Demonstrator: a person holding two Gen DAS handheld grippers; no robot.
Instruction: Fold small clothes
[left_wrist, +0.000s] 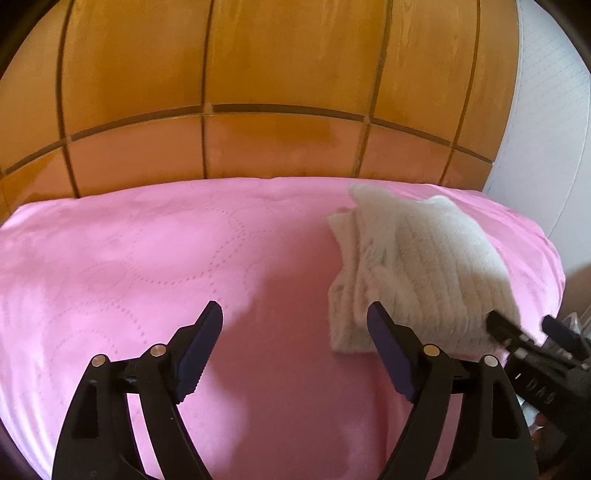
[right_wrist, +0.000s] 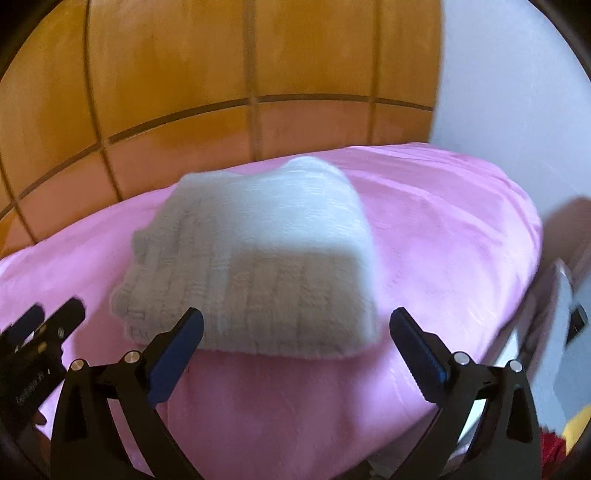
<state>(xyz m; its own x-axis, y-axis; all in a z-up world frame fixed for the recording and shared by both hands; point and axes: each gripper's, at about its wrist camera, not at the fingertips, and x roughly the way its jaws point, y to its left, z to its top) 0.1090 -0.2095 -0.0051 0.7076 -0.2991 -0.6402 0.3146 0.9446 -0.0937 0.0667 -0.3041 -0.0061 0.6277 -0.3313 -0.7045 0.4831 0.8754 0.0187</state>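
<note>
One folded sweater (right_wrist: 251, 273) (pink bedspread (right_wrist: 443, 229))

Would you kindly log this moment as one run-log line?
garment: white knit folded on pink bed cover | left claw: open, empty | right claw: open, empty, at garment's near edge

Right view motion-blurred; white knit garment (right_wrist: 255, 266) soft, red-yellow item (right_wrist: 561, 439) cut off by edge

I'm working in what looks like a home bedroom: a bed (left_wrist: 155, 258) under a pink quilted cover (right_wrist: 443, 229), a wall of orange-brown wooden panels (left_wrist: 280, 66) behind it, and a white wall (right_wrist: 498, 74) alongside.
</note>
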